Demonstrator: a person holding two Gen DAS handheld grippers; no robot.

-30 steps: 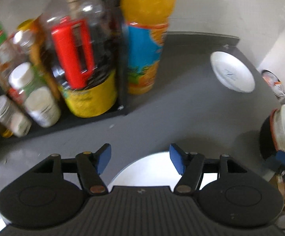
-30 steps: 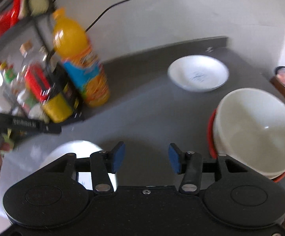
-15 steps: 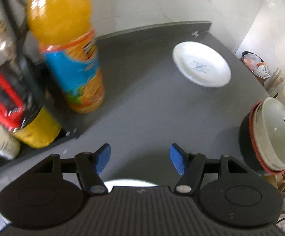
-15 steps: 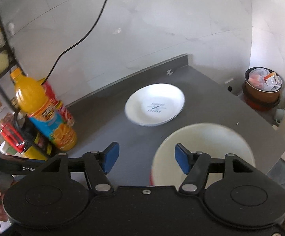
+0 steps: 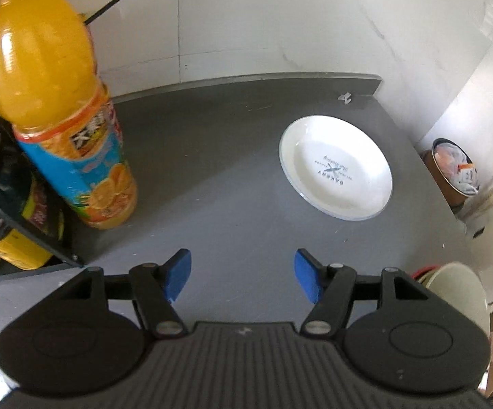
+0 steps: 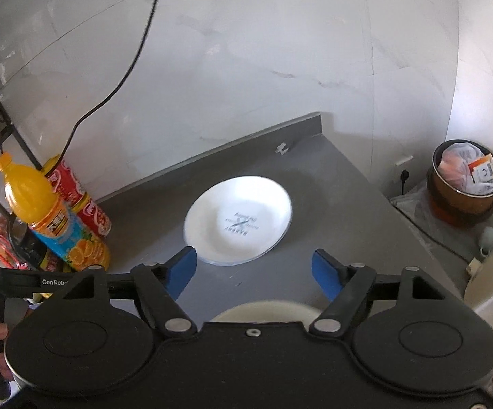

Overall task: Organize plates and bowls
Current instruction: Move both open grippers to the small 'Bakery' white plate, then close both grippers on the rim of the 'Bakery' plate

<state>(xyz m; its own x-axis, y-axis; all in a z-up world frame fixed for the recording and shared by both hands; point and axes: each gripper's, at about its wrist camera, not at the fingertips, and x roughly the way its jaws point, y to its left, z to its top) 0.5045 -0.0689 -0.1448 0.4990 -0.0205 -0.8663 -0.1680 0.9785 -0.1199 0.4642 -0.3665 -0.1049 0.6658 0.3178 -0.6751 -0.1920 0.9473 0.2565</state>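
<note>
The white plate (image 5: 335, 167) with dark print in its middle lies flat on the grey counter (image 5: 212, 156) and serves as the landmark here.

Far to the left of the plate, a black wire rack (image 5: 11, 201) stands at the counter's edge with jars and bottles inside it, too blurred to tell apart. Just beside the rack, between it and the plate, an orange juice bottle (image 5: 59, 102) with a blue and orange label stands upright. In the right wrist view a red can (image 6: 79, 194) stands just behind that bottle, against the wall, and a black cable (image 6: 110, 92) hangs down the wall above them.

Nearer the camera than the plate, the left gripper (image 5: 243, 274) hangs over bare counter with its blue fingers (image 5: 178, 272) spread wide apart and nothing between them. The right gripper (image 6: 255, 272) also stands spread wide with nothing in it; the plate lies just beyond its fingertips, well apart from the bottle.

Below the plate at the near right counter edge, a cream bowl (image 5: 457, 286) with a red rim under it shows partly behind the left gripper's body. To the right of the plate, off the counter and lower down, a brown bin (image 6: 464, 184) holds wrappers and rubbish.
</note>
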